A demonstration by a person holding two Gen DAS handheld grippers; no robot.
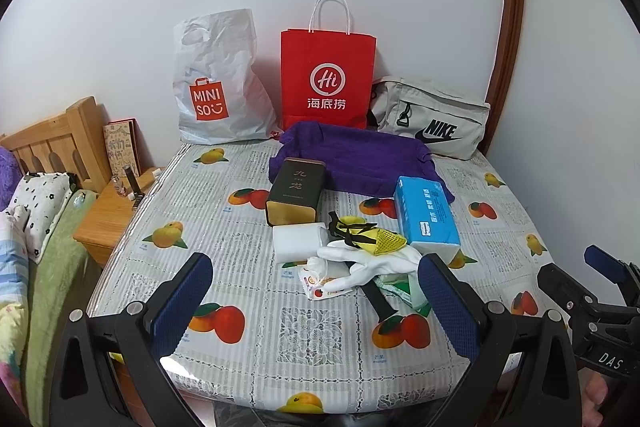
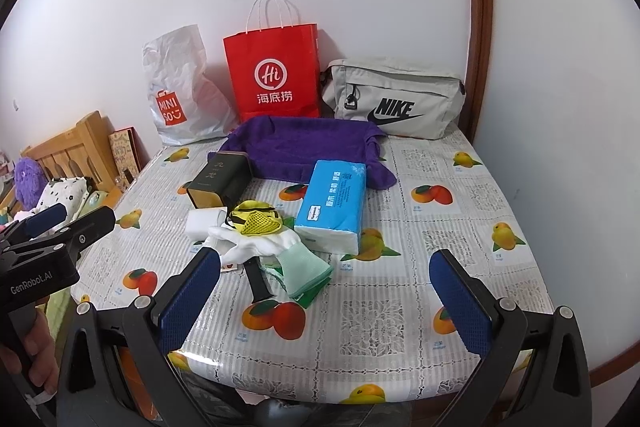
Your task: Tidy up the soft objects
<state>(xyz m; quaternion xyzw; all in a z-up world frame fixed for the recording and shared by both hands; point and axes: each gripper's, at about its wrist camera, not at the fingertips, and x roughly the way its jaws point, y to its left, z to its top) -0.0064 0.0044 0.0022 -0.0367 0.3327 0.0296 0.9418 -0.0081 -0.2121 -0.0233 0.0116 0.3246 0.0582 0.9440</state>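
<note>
Hovering over the near edge of a table [image 1: 248, 379] covered in a fruit-print cloth, the left gripper [image 1: 316, 301] and the right gripper [image 2: 326, 301] both hold their blue-padded jaws spread wide, with nothing between them. Ahead of them lies a loose heap of soft things: a white glove [image 1: 360, 267], a yellow mesh mask [image 1: 380, 241] with black straps resting on top of it, and a pale green folded cloth [image 2: 306, 269] just beside a black-handled tool [image 2: 256, 281]. A white roll [image 1: 296, 239] touches the heap's far left side, and a dark tin [image 1: 296, 193] stands behind that roll. A blue tissue pack [image 2: 334, 209] lies to the right of the heap. Farther back a purple towel [image 1: 360, 159] is spread out, and behind it, against the wall, stand a white Miniso bag [image 1: 218, 83], a red paper bag [image 1: 326, 79] and a grey Nike pouch [image 1: 432, 119].
</note>
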